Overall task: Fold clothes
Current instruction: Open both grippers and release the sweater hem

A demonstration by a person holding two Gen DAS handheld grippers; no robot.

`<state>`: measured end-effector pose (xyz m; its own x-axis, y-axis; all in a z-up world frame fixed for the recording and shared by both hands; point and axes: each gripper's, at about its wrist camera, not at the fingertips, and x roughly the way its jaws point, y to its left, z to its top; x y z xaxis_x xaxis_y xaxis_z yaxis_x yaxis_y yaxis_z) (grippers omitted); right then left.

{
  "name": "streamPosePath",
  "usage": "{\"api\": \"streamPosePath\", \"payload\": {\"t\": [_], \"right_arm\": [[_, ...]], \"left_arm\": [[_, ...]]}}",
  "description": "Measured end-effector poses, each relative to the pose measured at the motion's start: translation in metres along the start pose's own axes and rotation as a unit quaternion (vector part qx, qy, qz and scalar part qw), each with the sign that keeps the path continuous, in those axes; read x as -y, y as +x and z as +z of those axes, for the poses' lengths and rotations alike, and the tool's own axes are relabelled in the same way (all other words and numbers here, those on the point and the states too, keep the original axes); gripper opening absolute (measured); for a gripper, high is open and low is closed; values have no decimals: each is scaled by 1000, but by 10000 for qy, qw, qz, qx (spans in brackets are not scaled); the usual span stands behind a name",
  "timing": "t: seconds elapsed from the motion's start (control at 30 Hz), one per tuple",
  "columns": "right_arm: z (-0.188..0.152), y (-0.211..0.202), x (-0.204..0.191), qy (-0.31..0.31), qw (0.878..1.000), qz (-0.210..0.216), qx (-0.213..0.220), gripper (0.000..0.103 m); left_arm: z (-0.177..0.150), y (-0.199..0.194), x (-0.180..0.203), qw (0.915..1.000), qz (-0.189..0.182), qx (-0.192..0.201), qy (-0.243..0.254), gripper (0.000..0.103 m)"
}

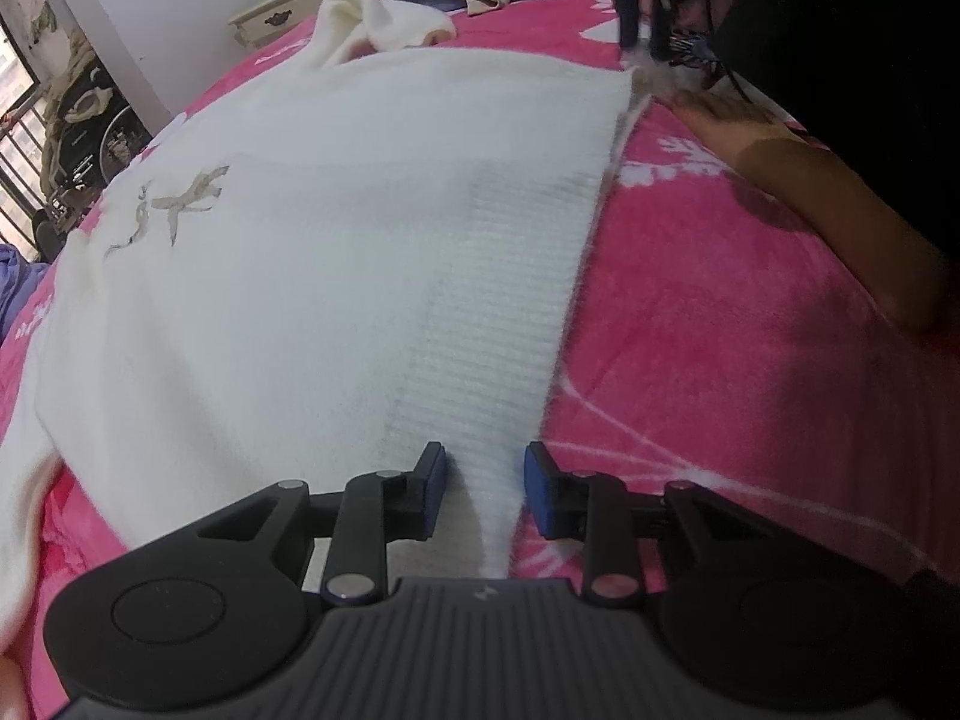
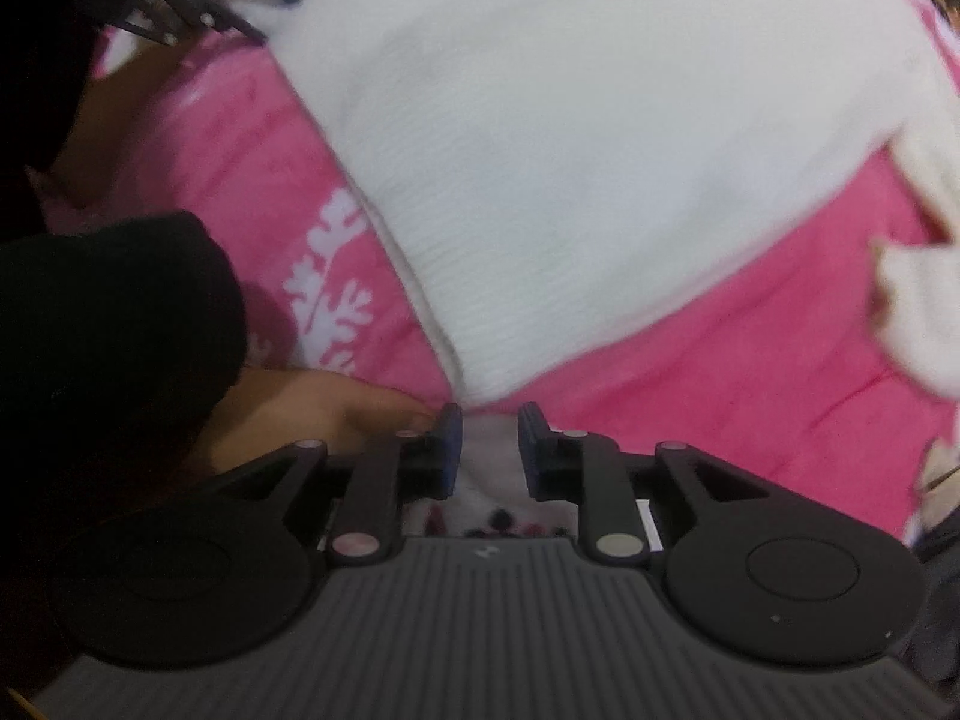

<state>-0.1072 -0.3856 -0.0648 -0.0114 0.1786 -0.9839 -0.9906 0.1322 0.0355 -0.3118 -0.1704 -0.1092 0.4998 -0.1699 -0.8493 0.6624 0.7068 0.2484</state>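
Straddling the ribbed hem of a white sweater (image 1: 336, 252), the left tongs (image 1: 485, 489) stand open at 1 hem corner, pads either side of the cloth; the right tongs (image 2: 489, 444) stand open at the other corner. Ahead of both, the sweater lies spread flat on a pink bed (image 1: 720, 312). Judged step: taking hold of the hem. Closing both tongs on it would precede any lift toward the collar.

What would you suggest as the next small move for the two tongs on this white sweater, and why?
Probably close both tongs on the hem corners. The left tongs stand open with one corner of the white sweater between the pads, and the right tongs stand open around the other corner. The sweater lies flat on the pink blanket, not yet folded.
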Motion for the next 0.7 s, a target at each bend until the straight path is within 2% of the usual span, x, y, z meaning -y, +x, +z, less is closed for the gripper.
{"api": "streamPosePath", "payload": {"t": [0.13,0.2,0.27,0.33,0.37,0.47,0.53,0.6,0.7], "right_arm": [[27,-20,2,168,9970,31,749,20],[49,-7,2,380,9928,-22,1139,20],[65,12,-3,584,9898,66,1299,20],[67,31,-12,676,9900,295,1199,20],[63,40,-21,614,9922,374,1015,19],[28,53,-53,188,9979,283,545,21],[16,50,-55,258,9983,377,359,21],[10,46,-46,656,9955,675,89,19],[13,25,-28,931,9933,542,423,20]], "left_arm": [[2,2,0,9999,-42,-46,92,31],[3,2,0,9999,-48,-67,84,32],[3,2,0,10000,-34,-72,53,32],[2,1,0,10000,-32,-77,10,32],[2,0,-1,10000,-42,-81,-23,32],[0,-4,-3,9999,-70,-93,-122,32],[-1,-7,-5,9997,-89,-101,-188,32],[-2,-10,-7,9996,-108,-109,-254,32],[-4,-14,-9,9992,-136,-121,-353,32]]}}
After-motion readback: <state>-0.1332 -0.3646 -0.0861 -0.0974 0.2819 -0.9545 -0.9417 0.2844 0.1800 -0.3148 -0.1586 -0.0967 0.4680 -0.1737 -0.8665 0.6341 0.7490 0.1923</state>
